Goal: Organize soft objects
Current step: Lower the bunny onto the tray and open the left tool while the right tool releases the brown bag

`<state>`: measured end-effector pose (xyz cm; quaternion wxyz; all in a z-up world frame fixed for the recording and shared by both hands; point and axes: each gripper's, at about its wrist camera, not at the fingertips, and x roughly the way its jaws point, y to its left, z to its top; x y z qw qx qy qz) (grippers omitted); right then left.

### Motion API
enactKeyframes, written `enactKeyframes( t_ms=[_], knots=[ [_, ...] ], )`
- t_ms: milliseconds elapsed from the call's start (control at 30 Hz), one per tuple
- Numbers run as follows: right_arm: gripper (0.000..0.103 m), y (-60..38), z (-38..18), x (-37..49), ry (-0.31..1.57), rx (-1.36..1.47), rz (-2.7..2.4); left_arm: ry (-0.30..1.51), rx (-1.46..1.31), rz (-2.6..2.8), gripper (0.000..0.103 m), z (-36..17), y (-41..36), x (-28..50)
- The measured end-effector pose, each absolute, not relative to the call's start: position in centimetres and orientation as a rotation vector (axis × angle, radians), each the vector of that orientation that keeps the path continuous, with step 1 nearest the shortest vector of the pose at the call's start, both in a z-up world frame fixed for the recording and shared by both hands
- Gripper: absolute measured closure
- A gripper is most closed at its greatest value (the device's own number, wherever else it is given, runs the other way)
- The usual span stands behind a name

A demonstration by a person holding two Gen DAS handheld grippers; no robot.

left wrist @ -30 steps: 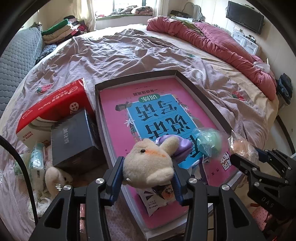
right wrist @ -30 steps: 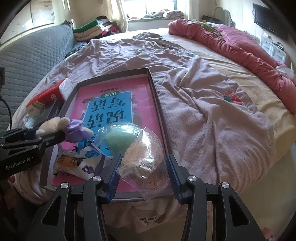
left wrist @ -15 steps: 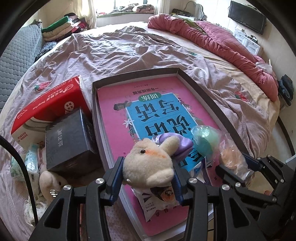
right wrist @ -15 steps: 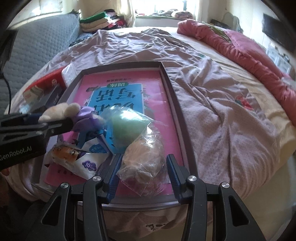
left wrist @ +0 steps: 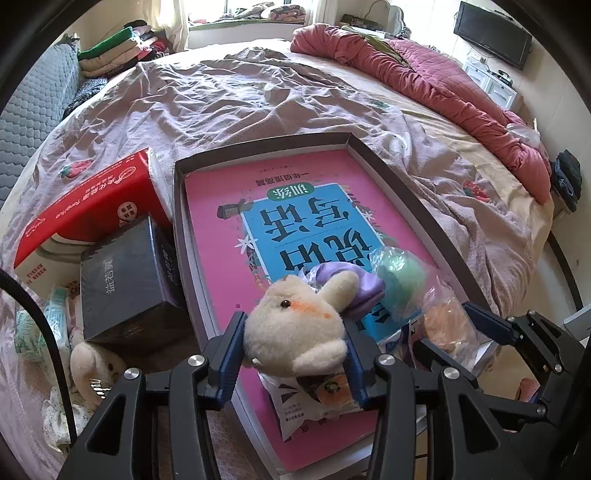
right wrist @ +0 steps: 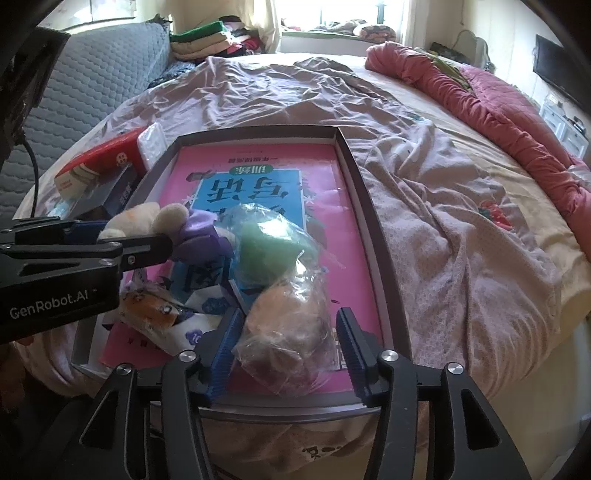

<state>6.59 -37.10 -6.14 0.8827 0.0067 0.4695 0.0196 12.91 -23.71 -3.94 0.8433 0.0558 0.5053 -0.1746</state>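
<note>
The left gripper (left wrist: 295, 354) was clamped on a cream plush (left wrist: 295, 328) at lower centre, above the tray (left wrist: 402, 184). The right gripper (right wrist: 288, 347) had just been opening; its pads were seen clear of the bag (right wrist: 284, 325), which was lying in the tray's near end between them.

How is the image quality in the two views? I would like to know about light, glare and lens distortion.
Left wrist view: even daylight, sharp focus on the plush rabbit and the pink book; fisheye bends the tray edges, dark corners. Right wrist view: the window is overexposed, haze washes out the colours, the plastic bag shows glints, same curved distortion.
</note>
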Motion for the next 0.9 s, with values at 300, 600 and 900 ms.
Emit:
enactKeyframes(
  t_ms=[300,600,900],
  knots=[
    [0.042,-37.7,-5.6,6.2,0.965,0.028,0.022,1.068,0.108,-0.363,0.051,-3.5,-23.2,12.6],
    [0.034,-38.8,-4.6,5.7,0.936,0.062,-0.006,1.061,0.108,-0.362,0.043,-2.9,-22.8,12.3],
    [0.033,-38.9,-3.0,5.3,0.896,0.068,-0.024,1.019,0.088,-0.373,0.038,-1.0,-21.4,11.0]
  ],
)
